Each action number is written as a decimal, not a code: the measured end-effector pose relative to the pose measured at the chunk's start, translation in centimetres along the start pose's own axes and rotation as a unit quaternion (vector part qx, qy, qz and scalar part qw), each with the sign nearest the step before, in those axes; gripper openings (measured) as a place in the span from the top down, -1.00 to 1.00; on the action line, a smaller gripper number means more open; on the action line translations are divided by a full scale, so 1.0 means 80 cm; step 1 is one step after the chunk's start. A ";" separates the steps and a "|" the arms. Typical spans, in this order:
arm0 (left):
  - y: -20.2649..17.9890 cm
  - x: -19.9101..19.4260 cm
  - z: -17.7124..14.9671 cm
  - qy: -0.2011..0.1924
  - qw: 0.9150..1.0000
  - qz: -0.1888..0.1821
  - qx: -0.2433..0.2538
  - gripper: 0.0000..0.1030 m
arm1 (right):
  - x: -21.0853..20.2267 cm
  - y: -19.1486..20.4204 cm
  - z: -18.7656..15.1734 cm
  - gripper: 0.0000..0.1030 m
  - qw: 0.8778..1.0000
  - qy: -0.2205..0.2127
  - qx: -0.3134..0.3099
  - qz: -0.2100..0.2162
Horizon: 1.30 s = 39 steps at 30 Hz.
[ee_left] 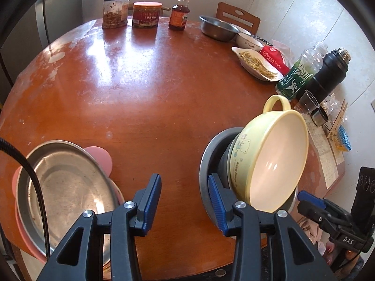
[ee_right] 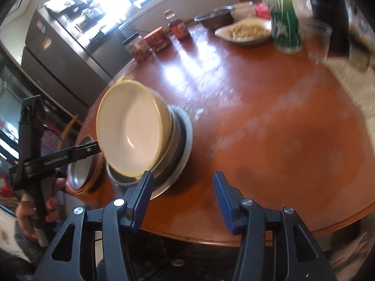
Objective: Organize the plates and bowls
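Observation:
A yellow handled bowl (ee_left: 269, 161) with a bear print lies tilted in a stack of grey metal bowls (ee_left: 211, 164) near the table's front edge; it also shows in the right wrist view (ee_right: 131, 131). My left gripper (ee_left: 185, 201) is open and empty over the table, its right finger close beside the stack. A metal plate (ee_left: 68, 187) rests on pink plates (ee_left: 98, 157) to its left. My right gripper (ee_right: 182, 199) is open and empty, just right of the stack (ee_right: 180, 145); it shows in the left wrist view (ee_left: 311, 199).
Jars (ee_left: 114, 10), a sauce bottle (ee_left: 179, 11), a steel bowl (ee_left: 218, 28), a white bowl (ee_left: 248, 39), a dish of food (ee_left: 257, 63), a green bottle (ee_left: 297, 75), a black flask (ee_left: 328, 75) and a plastic cup (ee_left: 307, 101) line the round wooden table's (ee_left: 150, 89) far and right edges.

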State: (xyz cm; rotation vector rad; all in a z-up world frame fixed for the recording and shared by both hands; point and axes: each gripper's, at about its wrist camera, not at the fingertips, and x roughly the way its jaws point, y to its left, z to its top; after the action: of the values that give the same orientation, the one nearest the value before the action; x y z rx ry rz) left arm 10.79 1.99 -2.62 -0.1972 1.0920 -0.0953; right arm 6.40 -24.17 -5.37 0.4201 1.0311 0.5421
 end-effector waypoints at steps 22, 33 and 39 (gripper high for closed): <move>0.007 0.036 0.007 0.039 0.998 -0.032 -0.024 0.21 | 0.018 -0.019 0.010 0.31 1.000 0.009 0.015 0.021; -0.001 0.040 0.008 0.038 0.996 -0.082 -0.019 0.85 | 0.024 -0.017 0.018 0.72 0.998 -0.001 0.004 0.055; -0.002 0.036 0.011 0.028 0.996 -0.084 -0.021 0.85 | 0.023 -0.014 0.020 0.72 0.999 -0.003 -0.004 0.049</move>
State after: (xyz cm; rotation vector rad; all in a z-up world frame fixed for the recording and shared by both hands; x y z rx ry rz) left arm 12.87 1.41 -4.67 -0.3256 1.1319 -0.2293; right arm 8.82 -24.03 -6.56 0.4663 1.0060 0.6321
